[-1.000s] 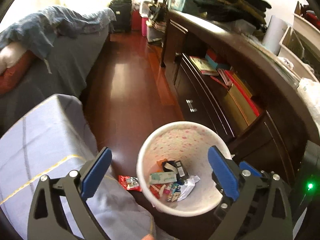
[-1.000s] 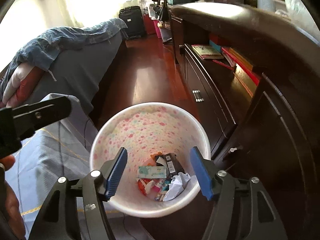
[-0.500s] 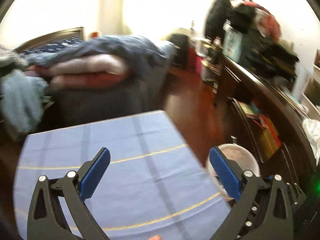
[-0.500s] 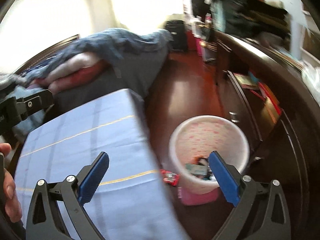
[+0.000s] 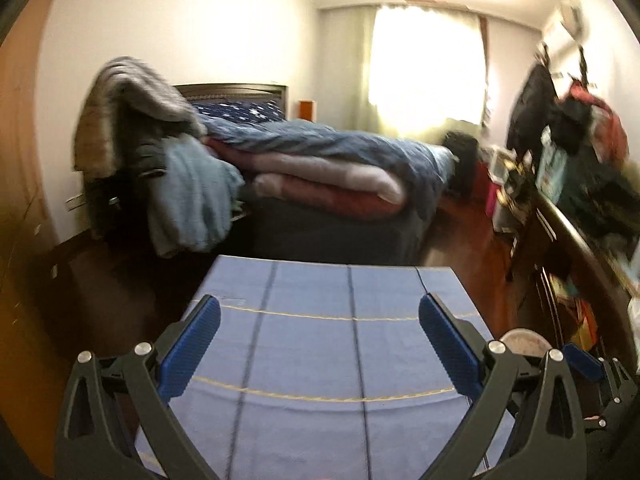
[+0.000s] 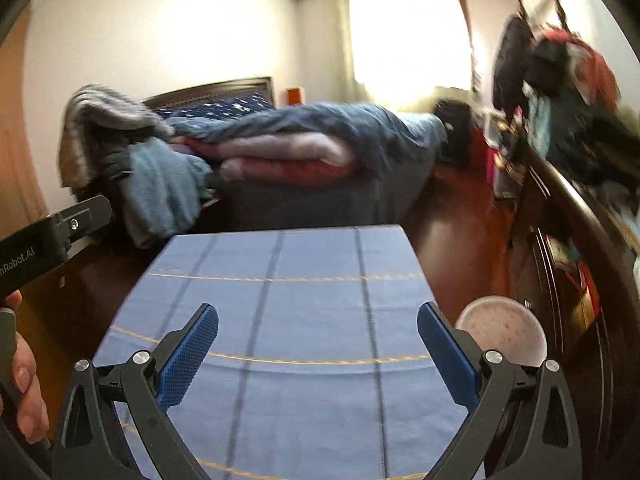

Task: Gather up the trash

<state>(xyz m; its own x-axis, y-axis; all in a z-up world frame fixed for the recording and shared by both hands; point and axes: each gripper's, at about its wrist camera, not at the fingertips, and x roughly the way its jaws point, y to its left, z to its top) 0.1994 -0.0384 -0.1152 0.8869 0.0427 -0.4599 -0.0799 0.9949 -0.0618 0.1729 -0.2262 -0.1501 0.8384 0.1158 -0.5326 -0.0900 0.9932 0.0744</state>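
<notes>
Left tongs are seen spread wide, blue pads apart, nothing gripped; right tongs likewise released and empty. Both are held above a blue cloth-covered counter with dark grid lines and thin yellow stripes, filling the lower centre of each view. No trash is seen on the visible cloth. The white bin with pink speckles is seen at lower right of the right wrist view, just beside the counter's right edge, on the red-brown wood floor; in the left wrist view only its rim shows behind the right finger. Bin contents cannot be told from here. A dark wood dresser runs along the right edge, with clothes piled on top. A bed with blue, pink and red bedding is seen beyond the counter, mid-frame, under a bright curtained window. The left tool body and a hand are caught at the left edge of the right wrist view. Frames are motion-blurred.
</notes>
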